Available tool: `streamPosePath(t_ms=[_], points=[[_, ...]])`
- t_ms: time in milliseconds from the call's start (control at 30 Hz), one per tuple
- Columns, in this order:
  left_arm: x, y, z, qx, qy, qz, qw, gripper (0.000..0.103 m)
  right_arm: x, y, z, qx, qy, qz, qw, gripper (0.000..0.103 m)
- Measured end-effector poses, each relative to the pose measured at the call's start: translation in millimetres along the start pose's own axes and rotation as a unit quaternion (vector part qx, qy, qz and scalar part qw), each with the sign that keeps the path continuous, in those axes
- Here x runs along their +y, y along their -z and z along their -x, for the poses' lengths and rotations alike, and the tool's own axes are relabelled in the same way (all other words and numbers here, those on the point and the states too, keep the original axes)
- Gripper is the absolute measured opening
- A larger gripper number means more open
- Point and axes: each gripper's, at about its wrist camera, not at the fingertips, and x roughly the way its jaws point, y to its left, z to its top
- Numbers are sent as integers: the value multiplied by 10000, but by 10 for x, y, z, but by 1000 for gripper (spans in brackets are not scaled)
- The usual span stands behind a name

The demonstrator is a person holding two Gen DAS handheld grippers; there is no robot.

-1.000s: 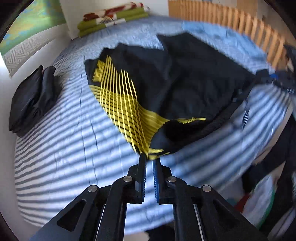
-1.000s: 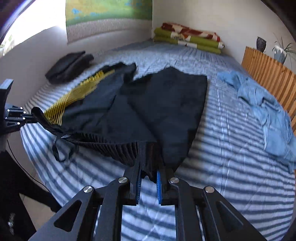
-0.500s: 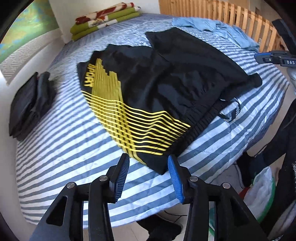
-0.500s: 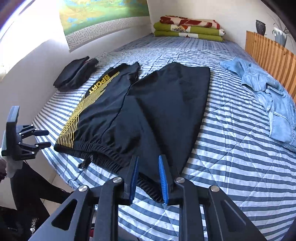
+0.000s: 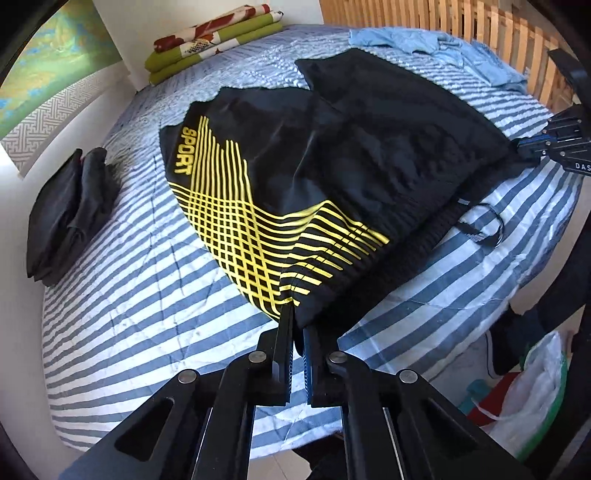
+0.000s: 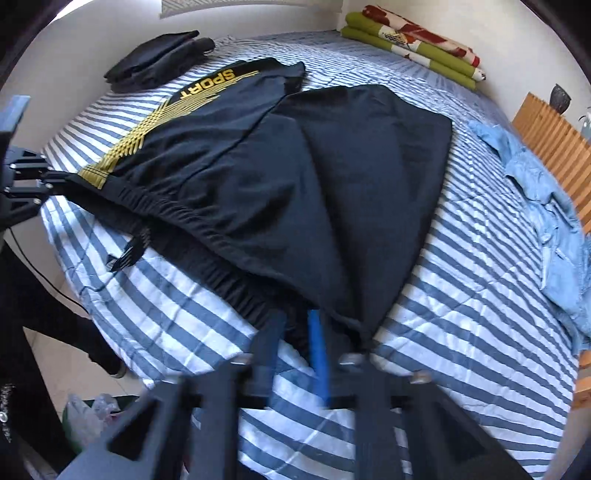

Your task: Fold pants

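Note:
Black pants [image 5: 369, 147] with yellow stripes and the word SPORT lie spread on the striped bed cover [image 5: 129, 295], waistband toward me. My left gripper [image 5: 298, 321] is shut on the waistband corner by the yellow stripes. In the right wrist view, which is blurred, my right gripper [image 6: 295, 328] pinches the plain black waistband corner of the pants [image 6: 295, 184]. Each gripper also shows in the other's view: the right gripper [image 5: 532, 147] and the left gripper [image 6: 55, 177], each at the cloth's edge. A drawstring loop [image 5: 484, 229] hangs off the waistband.
A folded black garment [image 5: 66, 206] lies at the bed's left edge. Folded green and red blankets [image 5: 214, 40] sit at the far end. A blue denim garment [image 6: 546, 206] lies by the wooden slatted board [image 5: 443, 18]. A plastic bag [image 5: 528, 387] is on the floor.
A second ago both grippers held the pants lifted. Half a second ago both were open with the pants flat. Now both have closed on the waistband corners again.

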Motion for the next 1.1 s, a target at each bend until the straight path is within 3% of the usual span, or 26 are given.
streamPosePath(t_ms=[200,300,333,400,467,600,767,833,867,1000,1100], points=[[1,105,157,9,-17,-98,9999,4,-25,138,322,-75,-32,189,9998,0],[-49,139,60,183,-35,-126,9997,8,-95,139,299,-48,-366,-17,9993,2],[-63,140,25,237,-30,-108,9997,8,-131,113,277,-42,-387,-187,9991,5],[-100,137,-12,263,-49,-107,9996,8,-181,74,264,-127,-569,-482,9971,29],[-110,137,-21,257,-41,-101,9996,8,-149,85,293,-242,-753,-434,9959,31],[-68,128,-11,253,-3,-34,9997,8,48,120,254,-149,-643,67,9978,31],[-12,105,-7,265,76,71,9996,8,153,80,-50,109,272,355,9989,30],[-1,85,10,243,45,47,9997,6,159,76,-137,248,458,478,9975,6],[13,72,39,220,47,54,9997,5,148,76,-132,312,445,499,9973,0],[59,63,265,22,124,92,9999,5,121,123,213,136,234,627,9977,0],[8,104,253,212,181,-18,9996,11,65,201,318,263,112,653,9975,0]])
